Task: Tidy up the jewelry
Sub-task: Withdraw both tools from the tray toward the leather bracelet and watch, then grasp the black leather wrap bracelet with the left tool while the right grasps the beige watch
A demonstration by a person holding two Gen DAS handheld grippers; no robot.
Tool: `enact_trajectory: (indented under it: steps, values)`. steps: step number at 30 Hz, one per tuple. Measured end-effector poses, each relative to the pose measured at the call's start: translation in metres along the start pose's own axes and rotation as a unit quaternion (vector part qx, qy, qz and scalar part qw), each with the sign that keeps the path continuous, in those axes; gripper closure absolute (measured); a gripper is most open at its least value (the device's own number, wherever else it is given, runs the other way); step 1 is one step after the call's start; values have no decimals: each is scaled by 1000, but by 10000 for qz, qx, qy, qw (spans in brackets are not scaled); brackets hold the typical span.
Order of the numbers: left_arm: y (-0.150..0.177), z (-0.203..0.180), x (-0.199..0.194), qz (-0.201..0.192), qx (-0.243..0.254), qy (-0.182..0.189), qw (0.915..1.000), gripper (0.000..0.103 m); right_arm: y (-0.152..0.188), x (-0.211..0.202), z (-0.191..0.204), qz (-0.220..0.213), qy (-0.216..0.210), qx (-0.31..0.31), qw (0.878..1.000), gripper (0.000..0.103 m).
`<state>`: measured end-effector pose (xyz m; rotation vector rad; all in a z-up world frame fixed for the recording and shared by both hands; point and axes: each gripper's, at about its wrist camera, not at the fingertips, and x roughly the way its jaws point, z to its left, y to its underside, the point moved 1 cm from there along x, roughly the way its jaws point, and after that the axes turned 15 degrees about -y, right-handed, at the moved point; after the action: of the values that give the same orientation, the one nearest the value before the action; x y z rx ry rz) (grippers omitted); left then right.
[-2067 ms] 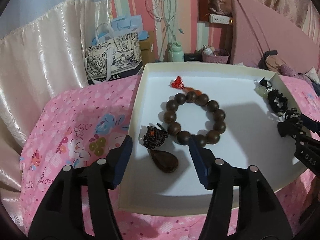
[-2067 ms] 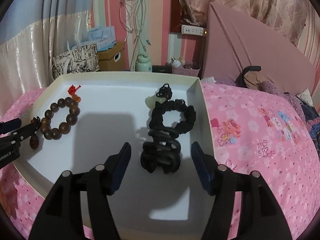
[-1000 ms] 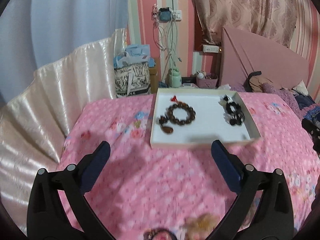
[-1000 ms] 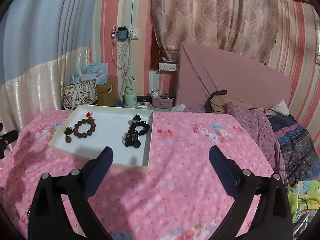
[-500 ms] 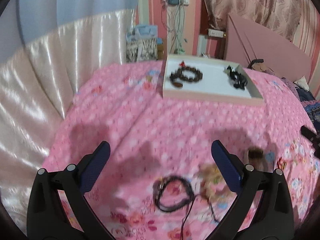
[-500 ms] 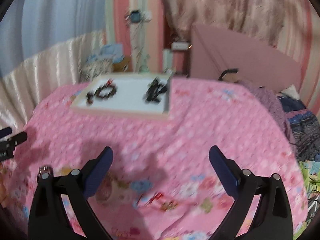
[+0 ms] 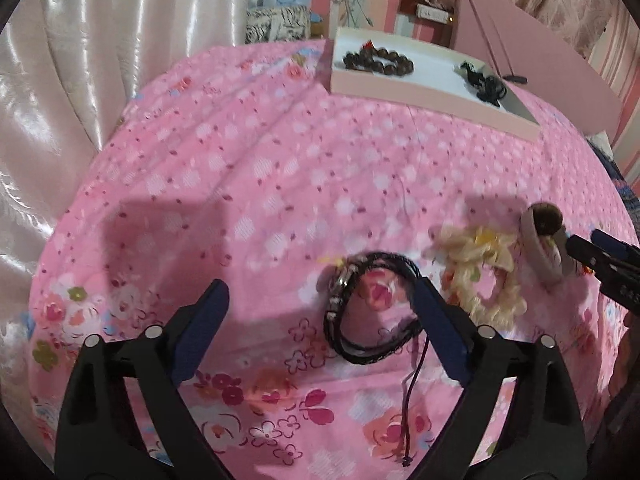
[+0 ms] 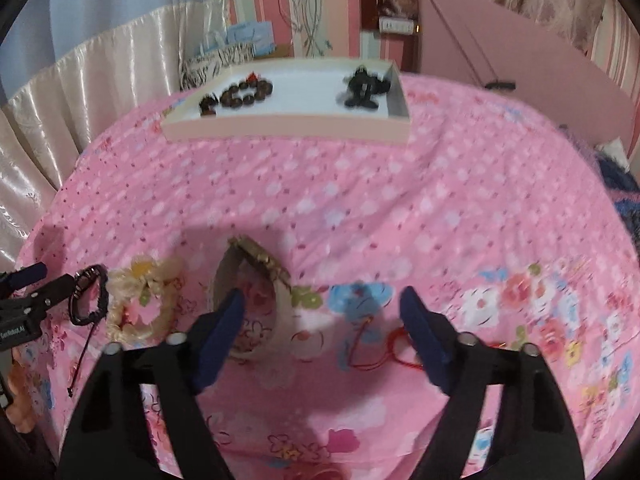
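Left gripper (image 7: 318, 310): black frame, dark blue pads, jaws apart and just closing in a little, nothing pressed. A black braided leather cord bracelet (image 7: 372, 308) with a thin trailing drawstring lies flat on the pink floral cotton bedspread (image 7: 248, 184), between the pads but hard against the right-hand pad; whether that pad touches it cannot be told.

Just beside the bracelet, on its right, a cream frilly fabric scrunchie (image 7: 480, 276) is seen, then a beige oval bangle with a dark brown ornament (image 7: 542, 244) near the tip of the right gripper (image 8: 322, 320).

Right gripper: same build, jaws parted and just narrowing, empty. The bangle leans on edge at the left pad, partly hidden by it. A thin red string loop (image 8: 376, 350) lies on the bedspread between the pads, nearer the right one; blurred.

Far end of the bed: shallow white cardboard tray (image 8: 280, 128), holding a dark brown wooden bead bracelet (image 8: 240, 94) on its left and black hair ties (image 8: 364, 86) on its right. Well apart from both grippers.
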<state>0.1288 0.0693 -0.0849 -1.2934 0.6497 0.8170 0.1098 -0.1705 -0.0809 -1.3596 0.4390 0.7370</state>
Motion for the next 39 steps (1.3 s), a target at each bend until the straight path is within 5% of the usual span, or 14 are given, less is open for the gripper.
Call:
enact_trajectory:
  steps: [5,12,20,28,39]
  values:
    - [1,-7,2,-24,129,58,9999,14,1,7,0,62,51,-44,10000,41]
    - [0,-9,20,248,114,35,9996,39,1,14,1,124,-74,-11,9999,59]
    - [-3,-10,23,197,131,-33,9997,41,1,21,4,145,-181,-38,9997,73]
    - [-5,-11,22,143,123,-73,9998,66,2,24,7,149,-152,-107,9997,76]
    - [-2,-11,21,158,132,-153,9997,86,2,24,7,113,-273,-104,9995,97]
